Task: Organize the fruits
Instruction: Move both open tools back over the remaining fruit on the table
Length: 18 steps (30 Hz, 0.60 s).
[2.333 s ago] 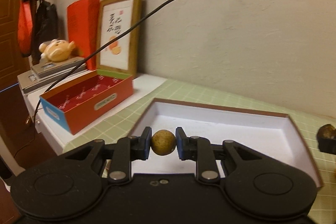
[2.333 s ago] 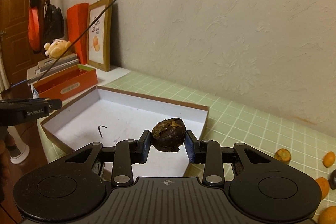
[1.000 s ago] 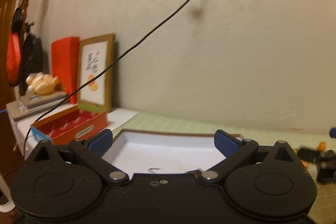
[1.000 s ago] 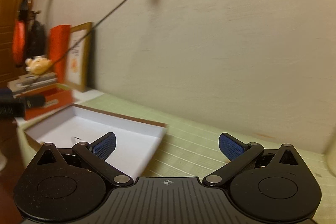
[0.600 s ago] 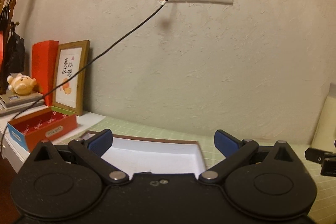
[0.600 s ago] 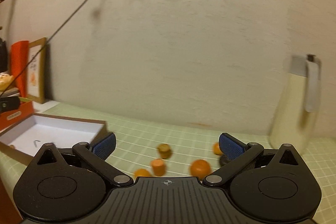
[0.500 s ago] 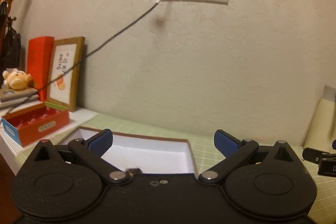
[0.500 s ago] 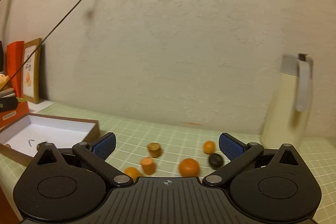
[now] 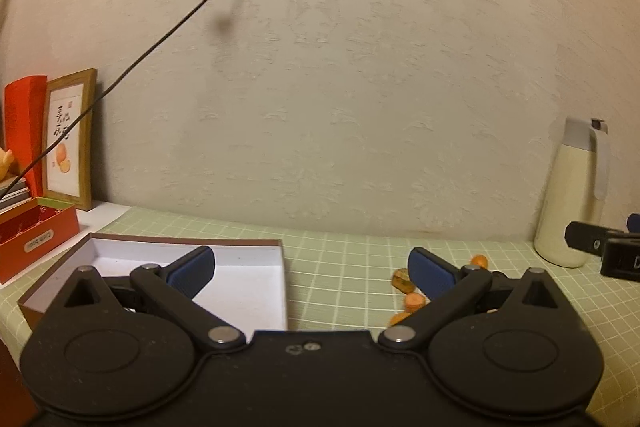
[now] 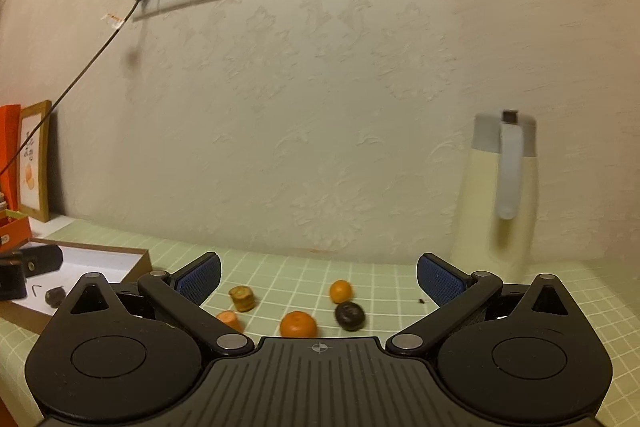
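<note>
Fruits [image 10: 298, 323] lie scattered at twelve o'clock just ahead of the right gripper [image 10: 318, 277], and both it and the left gripper [image 9: 311, 267] are spread wide and empty, so straddle one piece squarely before closing toward the white box [image 9: 256, 281].

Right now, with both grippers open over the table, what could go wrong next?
The round orange fruit and dark fruit lie close together, so the right gripper might nudge one and send it rolling. The tall bottle stands nearby and could be knocked over by a wide swing.
</note>
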Tool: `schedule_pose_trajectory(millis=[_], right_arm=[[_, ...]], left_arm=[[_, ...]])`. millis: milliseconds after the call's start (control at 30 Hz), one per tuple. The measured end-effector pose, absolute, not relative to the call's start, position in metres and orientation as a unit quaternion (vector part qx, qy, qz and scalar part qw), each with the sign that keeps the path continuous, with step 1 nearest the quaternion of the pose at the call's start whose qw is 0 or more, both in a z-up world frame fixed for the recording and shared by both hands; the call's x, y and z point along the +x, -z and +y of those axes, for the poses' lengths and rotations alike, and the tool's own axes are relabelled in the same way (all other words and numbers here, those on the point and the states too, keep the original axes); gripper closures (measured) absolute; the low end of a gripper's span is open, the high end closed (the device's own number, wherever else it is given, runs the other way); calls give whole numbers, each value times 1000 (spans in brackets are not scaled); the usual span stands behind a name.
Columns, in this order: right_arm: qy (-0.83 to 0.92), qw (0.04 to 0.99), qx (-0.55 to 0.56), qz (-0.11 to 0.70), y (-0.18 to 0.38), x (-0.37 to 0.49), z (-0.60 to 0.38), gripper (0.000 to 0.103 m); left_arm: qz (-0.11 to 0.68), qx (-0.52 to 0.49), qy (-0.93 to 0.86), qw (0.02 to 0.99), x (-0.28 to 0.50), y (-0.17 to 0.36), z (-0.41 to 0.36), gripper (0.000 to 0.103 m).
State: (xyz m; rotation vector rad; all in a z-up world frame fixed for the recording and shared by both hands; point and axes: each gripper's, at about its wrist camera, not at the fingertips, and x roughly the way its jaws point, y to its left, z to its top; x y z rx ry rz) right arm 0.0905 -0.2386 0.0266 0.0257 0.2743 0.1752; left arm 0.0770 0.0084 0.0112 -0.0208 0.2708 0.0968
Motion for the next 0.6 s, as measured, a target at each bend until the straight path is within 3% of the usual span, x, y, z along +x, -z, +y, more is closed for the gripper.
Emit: schedule_pose_trajectory(millis=[600], right_arm=[[-59, 988, 32, 136, -30, 64, -278, 0]], left_arm=[[136, 7, -19, 990, 82, -10, -22, 6]])
